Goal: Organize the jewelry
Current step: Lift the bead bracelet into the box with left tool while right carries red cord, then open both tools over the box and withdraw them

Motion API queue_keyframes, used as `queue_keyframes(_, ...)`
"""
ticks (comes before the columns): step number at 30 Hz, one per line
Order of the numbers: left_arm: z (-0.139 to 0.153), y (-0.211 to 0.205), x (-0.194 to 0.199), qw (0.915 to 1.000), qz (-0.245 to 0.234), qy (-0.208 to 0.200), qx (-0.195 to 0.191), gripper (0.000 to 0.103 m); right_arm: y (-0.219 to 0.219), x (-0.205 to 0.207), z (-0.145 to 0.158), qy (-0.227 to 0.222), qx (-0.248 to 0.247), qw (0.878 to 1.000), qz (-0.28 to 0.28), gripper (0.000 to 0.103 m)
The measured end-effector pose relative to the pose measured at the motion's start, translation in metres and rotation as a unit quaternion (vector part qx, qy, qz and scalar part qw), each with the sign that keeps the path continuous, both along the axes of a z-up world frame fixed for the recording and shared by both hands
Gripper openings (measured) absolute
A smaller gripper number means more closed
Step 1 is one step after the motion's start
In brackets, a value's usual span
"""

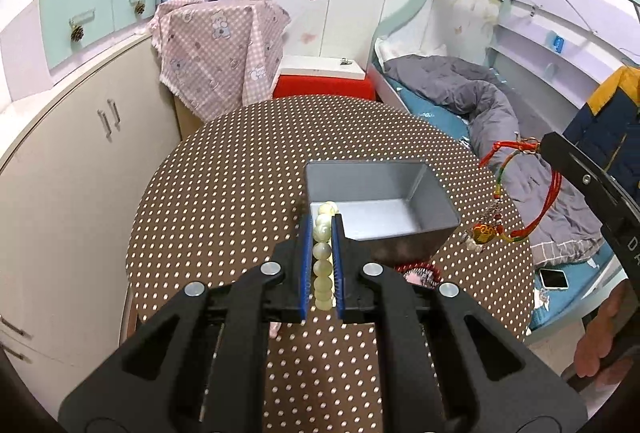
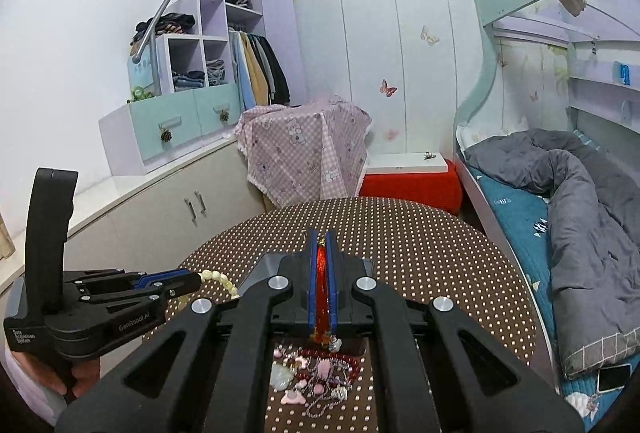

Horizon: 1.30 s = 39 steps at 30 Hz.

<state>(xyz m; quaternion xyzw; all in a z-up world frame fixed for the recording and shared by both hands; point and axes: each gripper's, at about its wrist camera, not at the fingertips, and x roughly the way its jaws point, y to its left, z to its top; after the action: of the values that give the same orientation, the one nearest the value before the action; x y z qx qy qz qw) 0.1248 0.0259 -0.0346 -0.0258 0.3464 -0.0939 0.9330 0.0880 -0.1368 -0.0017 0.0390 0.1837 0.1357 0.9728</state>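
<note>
My left gripper (image 1: 322,223) is shut on a pale green bead bracelet (image 1: 323,257) and holds it over the near left corner of an open grey box (image 1: 432,205) on the dotted round table (image 1: 224,193). In the right wrist view the left gripper (image 2: 192,279) holds the beads (image 2: 218,279) beside the box (image 2: 266,265). My right gripper (image 2: 320,235) is shut on a red cord bracelet (image 2: 321,273). In the left wrist view that bracelet (image 1: 536,217) hangs with a gold charm to the right of the box, above the table edge.
A pile of pink and red jewelry (image 2: 316,377) lies on the table near me, under my right gripper. A bed with a grey quilt (image 2: 580,193) stands on the right, cabinets (image 1: 60,193) on the left, a phone (image 1: 554,278) on the bed.
</note>
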Motion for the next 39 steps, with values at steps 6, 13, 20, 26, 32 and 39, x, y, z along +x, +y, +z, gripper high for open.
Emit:
queue_keyframes(6,0.002,-0.011,0.020,1.0000,-0.008,0.001,-0.002,0.010,-0.002,0.017,0.002,0.001,0.003,1.000,-0.001,0.003)
queue_keyframes(13,-0.006,-0.015,0.041,0.9999,-0.007,0.015,-0.004,0.010,0.000,0.042,-0.005,0.019,0.010,1.000,0.001,0.003)
queue_keyframes(20,-0.011,-0.019,0.050,0.9998,-0.011,0.018,-0.004,0.010,0.002,0.049,-0.014,0.037,0.011,0.999,0.003,0.006)
queue_keyframes(26,-0.014,-0.020,0.053,0.9998,-0.010,0.017,-0.005,0.034,0.001,0.050,-0.016,0.047,0.010,0.999,-0.004,0.008)
queue_keyframes(32,-0.014,-0.017,0.050,0.9998,-0.005,0.016,-0.005,0.056,-0.005,0.048,-0.021,0.056,0.008,0.998,-0.021,0.025)
queue_keyframes(39,-0.015,-0.016,0.049,0.9998,-0.003,0.021,-0.001,0.056,-0.006,0.046,-0.024,0.065,0.006,0.998,-0.025,0.032)
